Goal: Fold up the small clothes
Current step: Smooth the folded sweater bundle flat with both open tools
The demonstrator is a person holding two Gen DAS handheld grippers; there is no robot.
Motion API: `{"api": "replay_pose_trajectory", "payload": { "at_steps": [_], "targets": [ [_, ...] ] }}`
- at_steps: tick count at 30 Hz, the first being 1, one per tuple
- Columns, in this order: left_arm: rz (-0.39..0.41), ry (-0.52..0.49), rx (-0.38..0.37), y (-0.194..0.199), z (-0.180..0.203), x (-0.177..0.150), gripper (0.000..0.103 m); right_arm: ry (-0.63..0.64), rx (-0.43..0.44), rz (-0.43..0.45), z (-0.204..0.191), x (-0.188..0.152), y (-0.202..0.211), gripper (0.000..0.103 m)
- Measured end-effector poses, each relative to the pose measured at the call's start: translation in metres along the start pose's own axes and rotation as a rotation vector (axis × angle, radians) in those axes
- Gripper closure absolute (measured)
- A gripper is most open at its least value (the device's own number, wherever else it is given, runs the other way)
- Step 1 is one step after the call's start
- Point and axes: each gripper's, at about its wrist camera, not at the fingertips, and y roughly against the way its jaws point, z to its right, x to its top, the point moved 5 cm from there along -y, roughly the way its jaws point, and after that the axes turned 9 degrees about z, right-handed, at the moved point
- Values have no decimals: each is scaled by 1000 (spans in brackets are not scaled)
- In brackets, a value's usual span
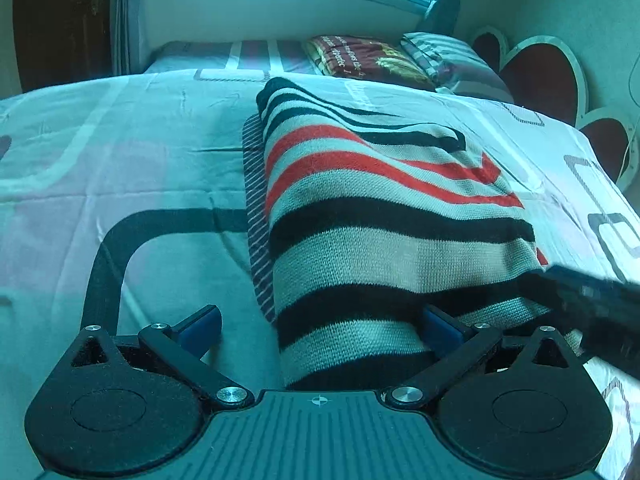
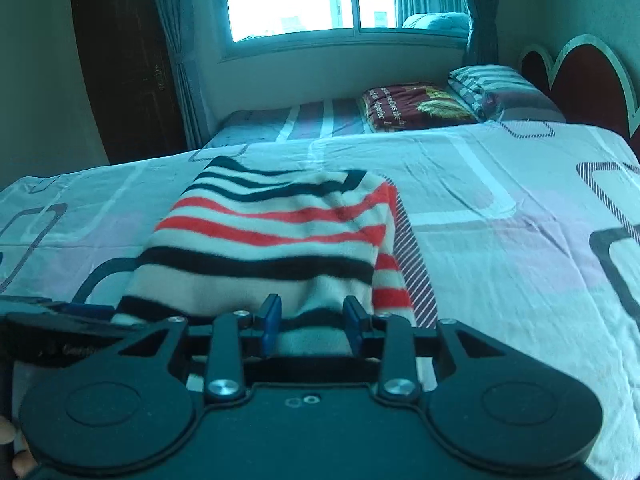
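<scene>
Bed point(image 1: 120, 152): we see a patterned sheet spread flat, pillows at the far end.
Striped sweater point(image 1: 380, 216): we find it folded on the sheet, near edge lifted.
Right gripper point(image 2: 312, 322): we see its blue pads pinching the sweater's near hem.
Left gripper point(image 1: 320, 332): we see it spread wide around the near edge; contact on the far pad looks unlikely, though partly hidden.

We see daylight from the window point(image 2: 304, 0), blown out to white glare, leaving a cool teal cast. Fisheye bending curves our edges, corners go dark, and the near sweater point(image 2: 260, 248) blurs.
</scene>
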Motion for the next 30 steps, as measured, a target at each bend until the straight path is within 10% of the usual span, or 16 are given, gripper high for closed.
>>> {"api": "replay_pose_trajectory", "payload": {
  "at_steps": [30],
  "targets": [
    [-2,-12,10,28,-9,-28,0,77,-109,-68,3,-32,16,70]
  ]
}}
